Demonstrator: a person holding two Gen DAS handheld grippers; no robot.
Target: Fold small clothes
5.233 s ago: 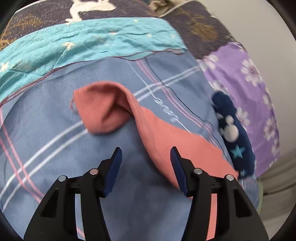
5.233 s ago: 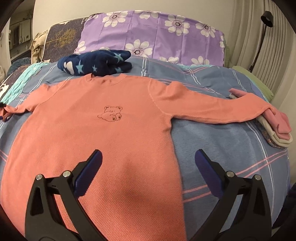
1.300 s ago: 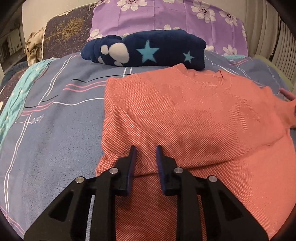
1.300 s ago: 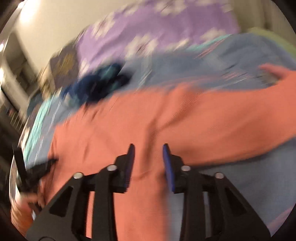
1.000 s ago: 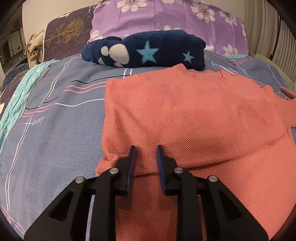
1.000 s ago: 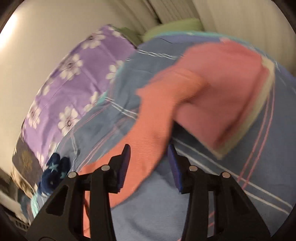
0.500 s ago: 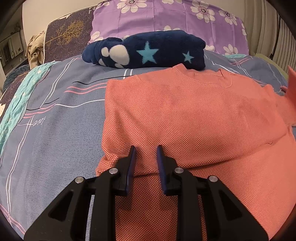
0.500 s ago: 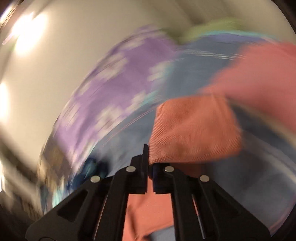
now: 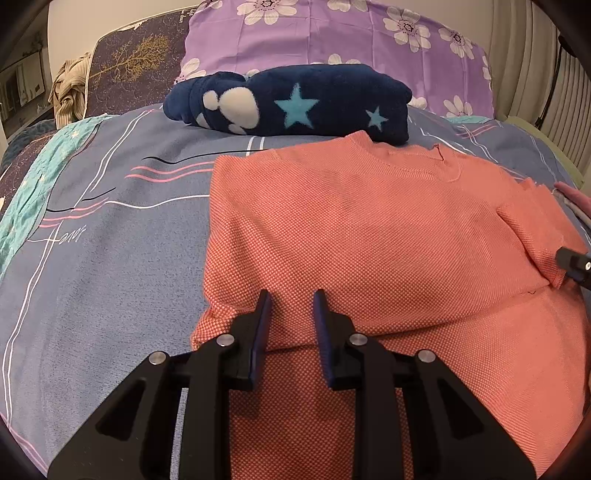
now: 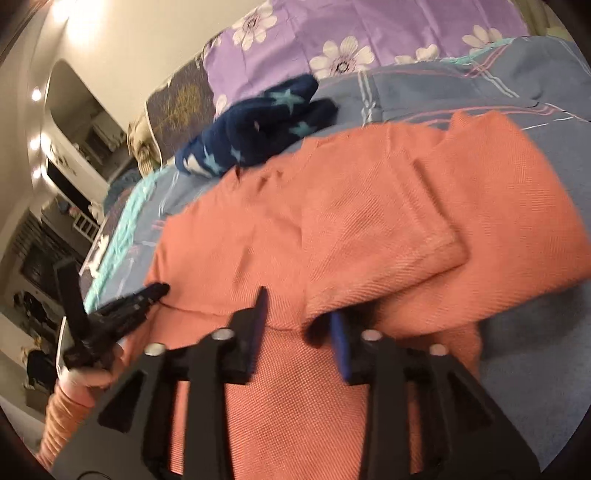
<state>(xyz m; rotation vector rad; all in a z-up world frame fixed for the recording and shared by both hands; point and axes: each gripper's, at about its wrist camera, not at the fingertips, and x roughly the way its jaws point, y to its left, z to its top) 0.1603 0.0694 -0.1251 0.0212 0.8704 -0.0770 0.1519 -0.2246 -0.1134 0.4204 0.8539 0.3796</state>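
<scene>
A coral-orange knit shirt (image 9: 369, 236) lies on the blue patterned bed cover (image 9: 110, 229), with its left sleeve folded in over the body. My left gripper (image 9: 290, 306) is open by a narrow gap and rests on the shirt near the folded left edge, holding nothing. The right sleeve (image 10: 388, 236) now lies folded across the shirt body. My right gripper (image 10: 299, 306) is open just below that sleeve's cuff, which drapes over its right finger. It also shows at the right edge of the left wrist view (image 9: 576, 264).
A folded navy fleece with stars (image 9: 291, 101) lies behind the shirt collar. Purple flowered pillows (image 9: 332, 33) stand at the bed head. A pink folded cloth (image 9: 570, 192) lies at the right edge. A turquoise blanket strip (image 9: 26, 192) runs along the left.
My right gripper carried the right sleeve across onto the shirt body and opened, letting it go. My left gripper has stayed where it was.
</scene>
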